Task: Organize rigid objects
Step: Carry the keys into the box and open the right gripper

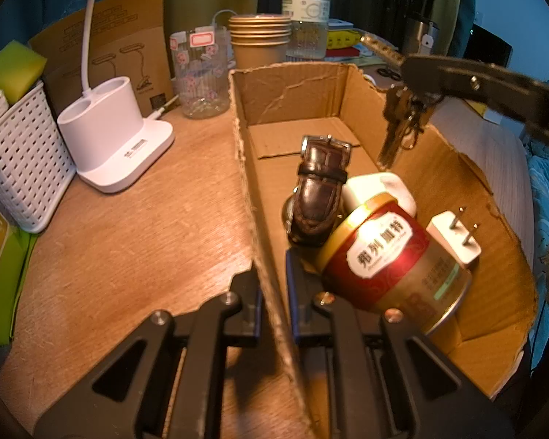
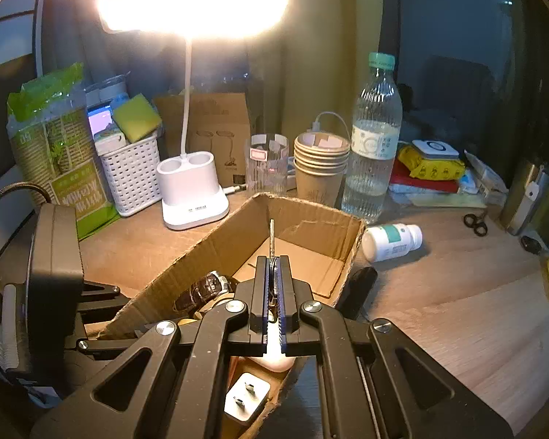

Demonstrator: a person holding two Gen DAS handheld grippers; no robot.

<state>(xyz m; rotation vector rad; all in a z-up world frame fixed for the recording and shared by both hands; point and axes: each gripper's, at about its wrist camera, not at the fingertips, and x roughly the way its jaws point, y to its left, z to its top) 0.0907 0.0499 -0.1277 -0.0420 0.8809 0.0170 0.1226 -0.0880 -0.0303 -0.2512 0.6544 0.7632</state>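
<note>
An open cardboard box [image 1: 292,95] [image 2: 216,245] stands on the wooden desk. In it lie a brown leather watch [image 1: 320,183] [image 2: 205,289], a red and gold tin [image 1: 391,256], a white plug adapter [image 1: 454,241] [image 2: 247,397] and a white case [image 1: 380,190]. My left gripper [image 1: 274,292] is shut on the box's near left wall. My right gripper [image 2: 273,274] is shut on a bunch of keys [image 1: 402,124] [image 2: 272,237] and holds it above the box's inside; the keys hang down in the left wrist view.
A white desk lamp base [image 1: 117,139] [image 2: 194,190], a white basket [image 1: 22,157] [image 2: 131,172], a glass [image 1: 201,73] [image 2: 267,164], stacked paper cups [image 1: 260,40] [image 2: 322,168] and a water bottle [image 2: 373,146] stand behind the box. A white pill bottle [image 2: 391,241] and scissors [image 2: 475,221] lie to its right.
</note>
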